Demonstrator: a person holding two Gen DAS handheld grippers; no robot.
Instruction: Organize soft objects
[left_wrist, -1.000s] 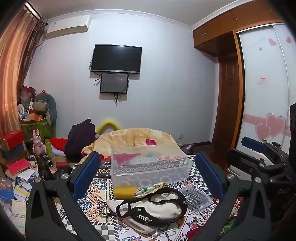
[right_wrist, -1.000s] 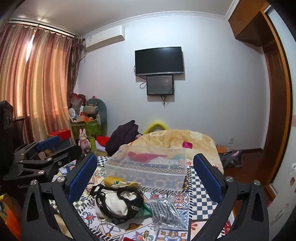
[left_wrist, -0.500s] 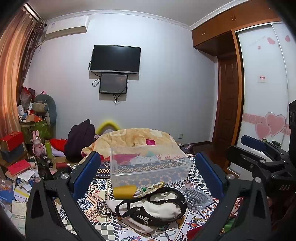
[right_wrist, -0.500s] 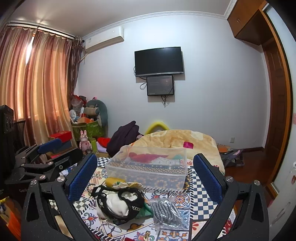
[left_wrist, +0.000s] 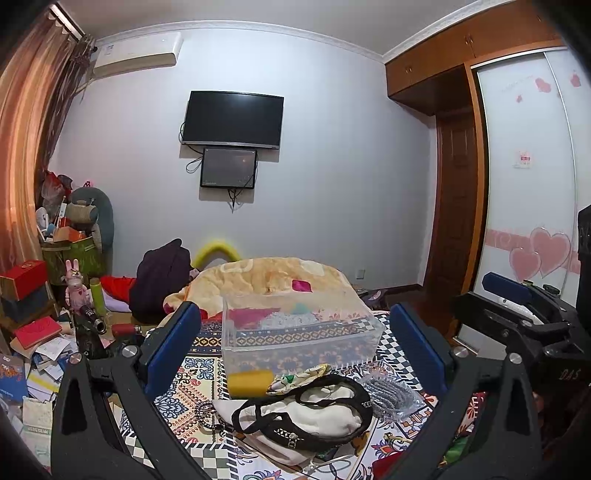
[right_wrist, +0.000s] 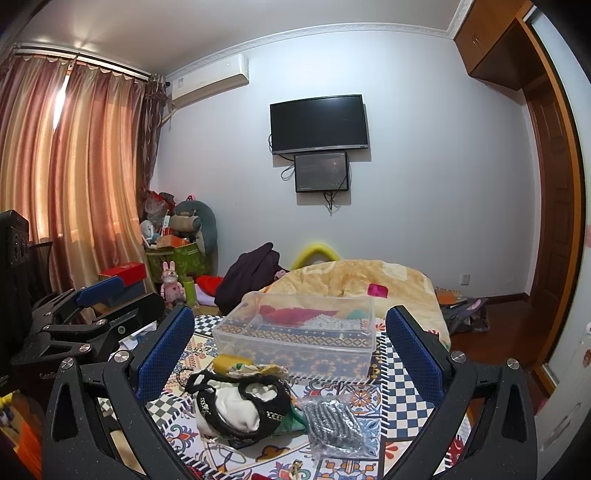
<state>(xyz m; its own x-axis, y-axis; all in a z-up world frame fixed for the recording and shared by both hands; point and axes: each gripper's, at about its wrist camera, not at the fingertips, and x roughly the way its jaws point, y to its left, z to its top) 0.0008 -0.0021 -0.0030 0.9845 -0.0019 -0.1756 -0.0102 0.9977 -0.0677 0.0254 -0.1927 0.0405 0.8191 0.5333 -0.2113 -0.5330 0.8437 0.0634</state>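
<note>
Comparing with a second ago, little has shifted: left hand-held gripper (left_wrist: 295, 343) and right hand-held gripper (right_wrist: 290, 347) both hover wide open and empty above the patterned bed cover (right_wrist: 399, 380), soft pile (left_wrist: 306, 410) untouched just before the clear bin (left_wrist: 295, 332); sorting not begun.

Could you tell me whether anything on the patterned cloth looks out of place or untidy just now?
Yes. Several soft things lie in a loose heap in front of the clear bin rather than in it: a white cloth with black straps, a yellow sponge and a bagged grey item. Both tools hang open, holding nothing.
</note>
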